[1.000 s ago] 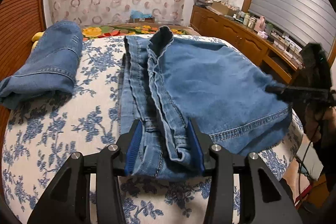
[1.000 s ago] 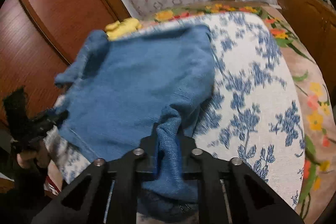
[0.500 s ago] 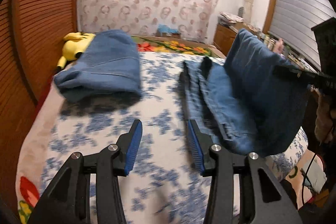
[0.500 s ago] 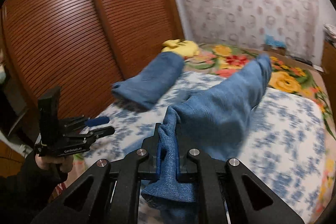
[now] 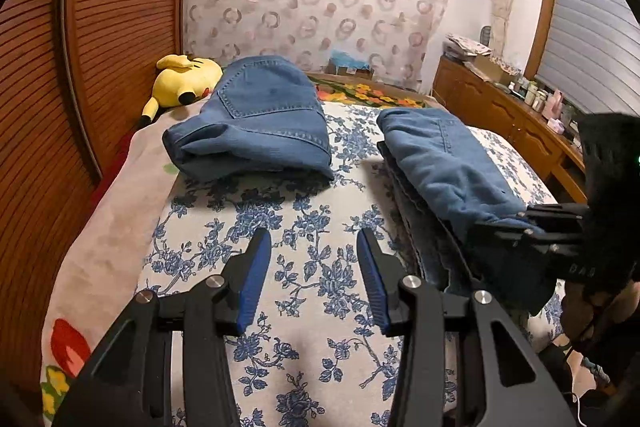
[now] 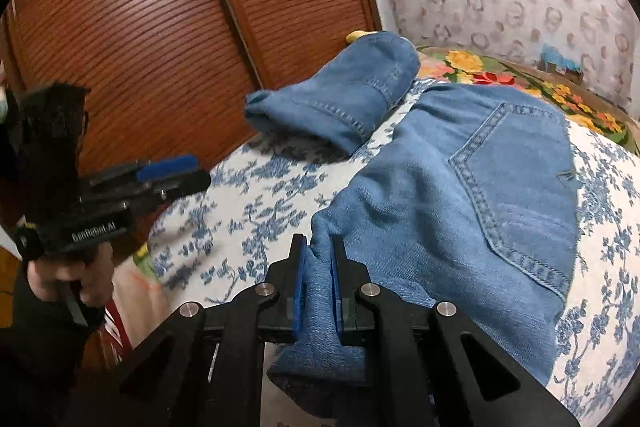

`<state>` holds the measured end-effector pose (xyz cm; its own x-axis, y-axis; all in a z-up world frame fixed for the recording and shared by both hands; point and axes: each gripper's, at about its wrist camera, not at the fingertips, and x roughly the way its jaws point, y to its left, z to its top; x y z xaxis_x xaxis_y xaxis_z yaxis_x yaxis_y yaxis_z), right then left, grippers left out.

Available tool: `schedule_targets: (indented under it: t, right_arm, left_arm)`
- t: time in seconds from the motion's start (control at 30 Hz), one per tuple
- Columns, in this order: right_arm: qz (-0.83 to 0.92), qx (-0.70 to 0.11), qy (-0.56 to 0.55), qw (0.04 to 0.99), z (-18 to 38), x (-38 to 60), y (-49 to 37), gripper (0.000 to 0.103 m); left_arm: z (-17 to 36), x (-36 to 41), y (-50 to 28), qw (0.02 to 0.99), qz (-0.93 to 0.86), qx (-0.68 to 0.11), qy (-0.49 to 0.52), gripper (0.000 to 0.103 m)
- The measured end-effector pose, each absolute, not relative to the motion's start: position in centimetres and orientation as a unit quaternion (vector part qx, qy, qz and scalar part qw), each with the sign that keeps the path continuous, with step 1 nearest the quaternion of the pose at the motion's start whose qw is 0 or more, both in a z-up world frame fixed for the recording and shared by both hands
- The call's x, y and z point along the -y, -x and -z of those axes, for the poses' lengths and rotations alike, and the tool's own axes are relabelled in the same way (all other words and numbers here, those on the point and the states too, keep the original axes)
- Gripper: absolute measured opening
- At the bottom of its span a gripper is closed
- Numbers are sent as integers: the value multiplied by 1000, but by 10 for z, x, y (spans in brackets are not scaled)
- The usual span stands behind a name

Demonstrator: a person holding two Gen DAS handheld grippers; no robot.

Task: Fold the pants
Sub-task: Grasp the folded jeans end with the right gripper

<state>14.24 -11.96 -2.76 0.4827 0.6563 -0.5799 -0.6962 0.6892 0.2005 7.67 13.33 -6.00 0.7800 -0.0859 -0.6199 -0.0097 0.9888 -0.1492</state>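
Right gripper: nearest in the right wrist view; jaws narrow and opening, a bunched denim edge of the jeans between the blue pads.
Left gripper: jaws part open, nothing between them, poised over bare floral bedspread.
Jeans: mid-blue denim, folded over on the right half of the bed, back pocket with pale stitching facing up; near edge gathered into a thick wad at the right jaws, some cloth drooping below them.
Jeans, left wrist view: seen as a layered stack, a darker fold underneath and a lighter fold on top, running from the near right toward the far end of the bed.
Second jeans: folded bundle farther back on the left, pocket up, well apart from the first pair.
Toy: yellow plush beyond the bundle, by the slatted wooden doors.
Left wrist view only: right gripper from the side, dark against the denim; wooden dresser with small clutter; window blind.
Right wrist view only: left gripper from the side, a hand around its grip; pocket seams in close detail; floral blanket at the far end of the bed.
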Motion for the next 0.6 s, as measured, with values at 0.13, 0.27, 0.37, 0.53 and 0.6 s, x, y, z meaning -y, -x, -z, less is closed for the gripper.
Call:
schedule_targets:
  t: [0.13,0.27,0.37,0.53,0.6]
  right_arm:
    - [-392,-302,30,868,6,132,-129,27]
    - [-360,-259,32,896,-17,160,-125,59]
    - [-324,-272,30,906,-13,181,-145,62]
    - [-277,-302,43,911,3,194,-189,62]
    - [-269,-317,33,909,10,194,-212,62]
  left_arm:
    - [52,-126,-75,943,30,-322,72,45]
    - [43,-108,-82,945,47,-317,64,45]
    - [38,-87,-91,945,70,-316,50,45]
    - [40,-58,-109,935,112,-331,57,45]
    - [46,-50,-114,930,122,-342,60,45]
